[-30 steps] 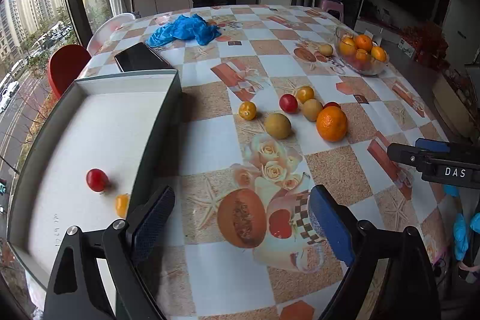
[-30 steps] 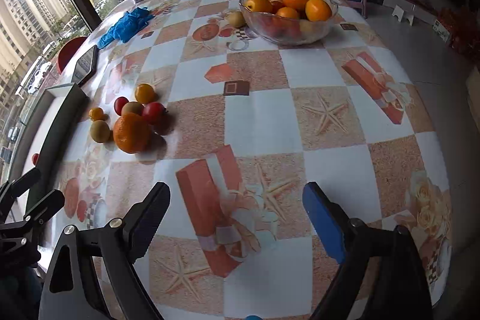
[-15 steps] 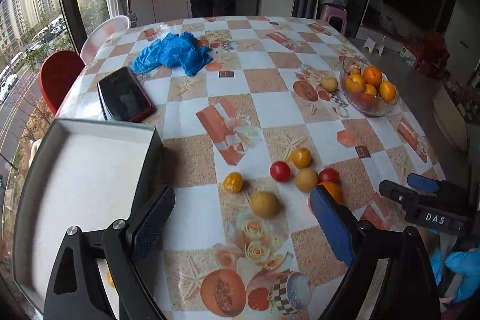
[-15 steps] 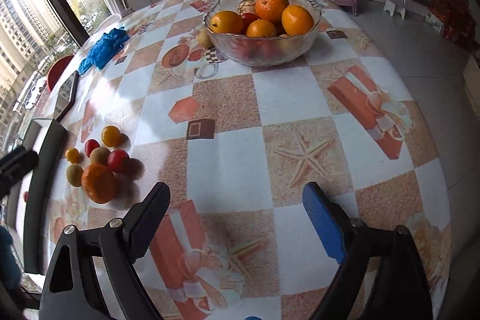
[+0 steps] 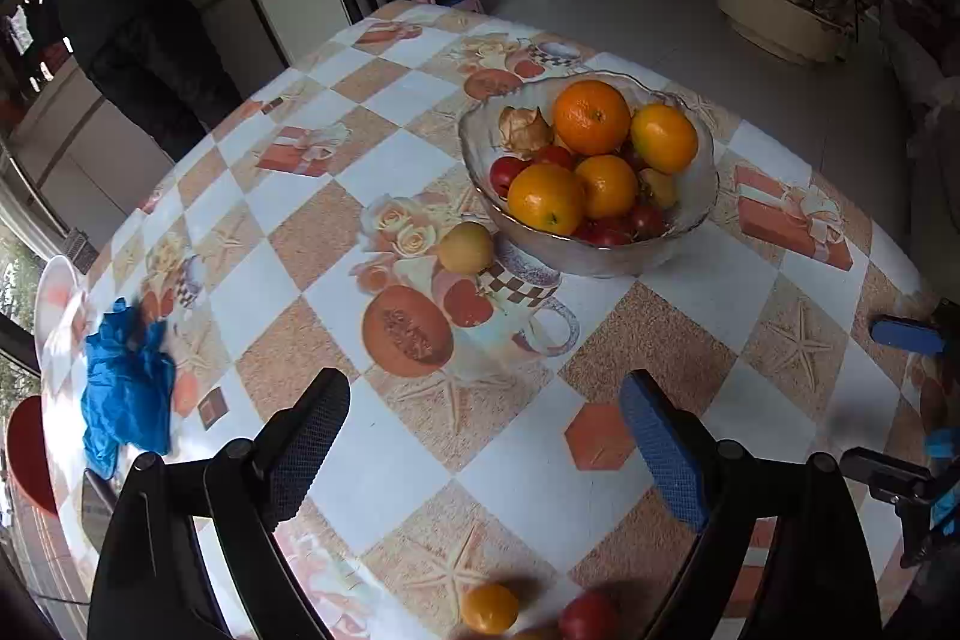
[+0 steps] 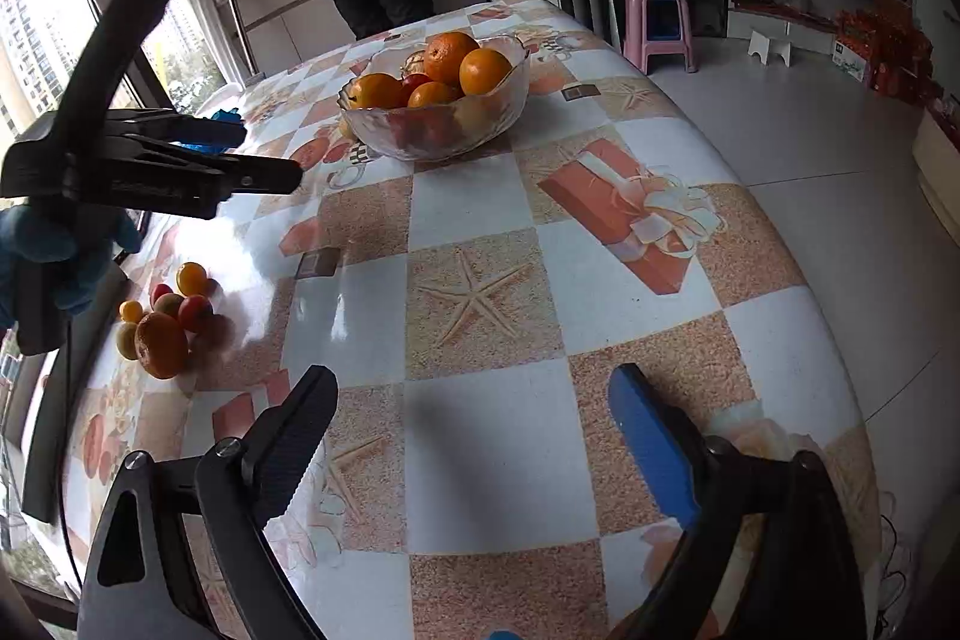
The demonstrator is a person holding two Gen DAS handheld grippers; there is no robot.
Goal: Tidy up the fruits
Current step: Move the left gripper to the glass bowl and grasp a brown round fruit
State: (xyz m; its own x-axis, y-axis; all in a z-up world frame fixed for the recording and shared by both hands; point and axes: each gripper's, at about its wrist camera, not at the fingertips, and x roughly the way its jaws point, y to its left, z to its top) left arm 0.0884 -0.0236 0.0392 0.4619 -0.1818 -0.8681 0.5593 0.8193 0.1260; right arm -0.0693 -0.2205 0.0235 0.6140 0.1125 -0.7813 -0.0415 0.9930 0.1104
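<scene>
Left gripper (image 5: pixel 485 448) and right gripper (image 6: pixel 471 427): both spread wide, holding nothing, above the patterned table (image 6: pixel 492 214).
Glass bowl (image 5: pixel 690 226) heaped with oranges (image 5: pixel 591 116) and tomatoes; yellow fruit (image 5: pixel 465 247) touching its rim. Loose fruit cluster (image 6: pixel 165 316) well apart at left, near the dark tray (image 6: pixel 45 436).

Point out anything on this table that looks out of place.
A loose cluster of small fruits lies on the patterned tablecloth, away from the glass fruit bowl. One yellowish round fruit sits just outside the bowl. A crumpled blue cloth lies near the table edge. Nothing looks spilled or damaged.
</scene>
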